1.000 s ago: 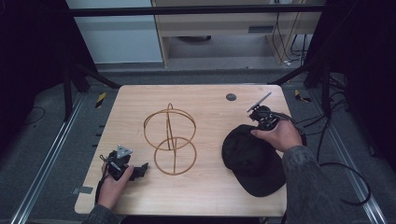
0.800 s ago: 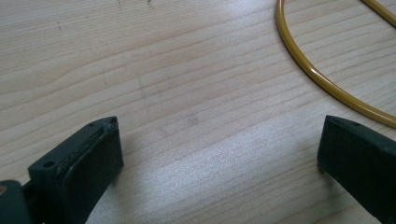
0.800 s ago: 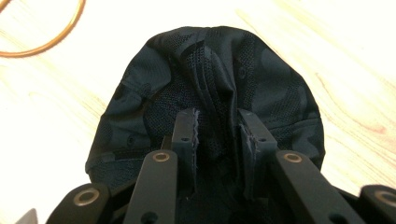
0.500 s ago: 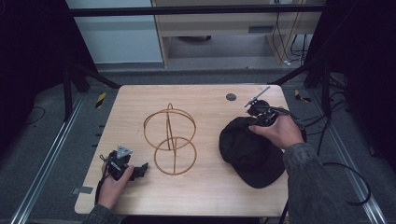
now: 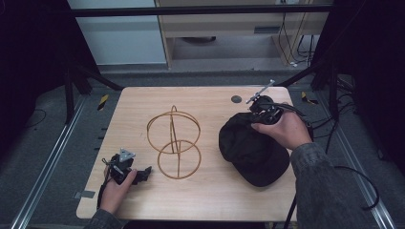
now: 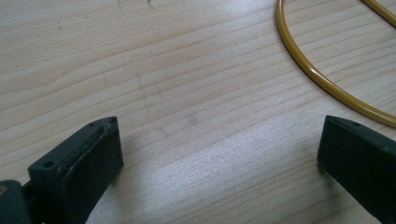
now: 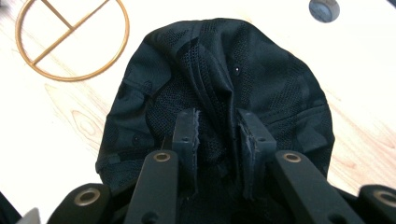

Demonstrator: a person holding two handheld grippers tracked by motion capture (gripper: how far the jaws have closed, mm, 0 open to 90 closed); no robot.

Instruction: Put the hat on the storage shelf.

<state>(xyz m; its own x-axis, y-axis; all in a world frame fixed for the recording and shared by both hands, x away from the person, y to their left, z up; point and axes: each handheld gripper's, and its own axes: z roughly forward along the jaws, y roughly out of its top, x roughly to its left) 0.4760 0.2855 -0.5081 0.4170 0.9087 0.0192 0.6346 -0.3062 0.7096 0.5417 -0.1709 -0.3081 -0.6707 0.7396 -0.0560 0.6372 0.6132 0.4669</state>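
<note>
A black cap (image 5: 253, 150) lies at the right of the wooden table (image 5: 205, 200), its back end raised. My right gripper (image 5: 255, 114) is shut on a fold of the cap's fabric. In the right gripper view the cap (image 7: 280, 79) hangs from the right gripper (image 7: 217, 126), bunched between its pads. A gold wire stand (image 5: 173, 138), made of rings on an upright, stands mid-table. My left gripper (image 5: 145, 172) rests on the table near the front left, open. In the left gripper view the left gripper (image 6: 219, 140) has bare wood between its jaws, and the stand's base ring (image 6: 308, 70) lies just beyond.
A small dark round disc (image 5: 236, 99) sits near the table's far edge, also seen as the disc (image 7: 323, 8) beyond the cap. The wire stand (image 7: 72, 39) lies left of the cap. Cables trail off the table's right side.
My right hand has risen and drawn the cap's back end up and a little leftward. The left hand and gripper have kept still.
</note>
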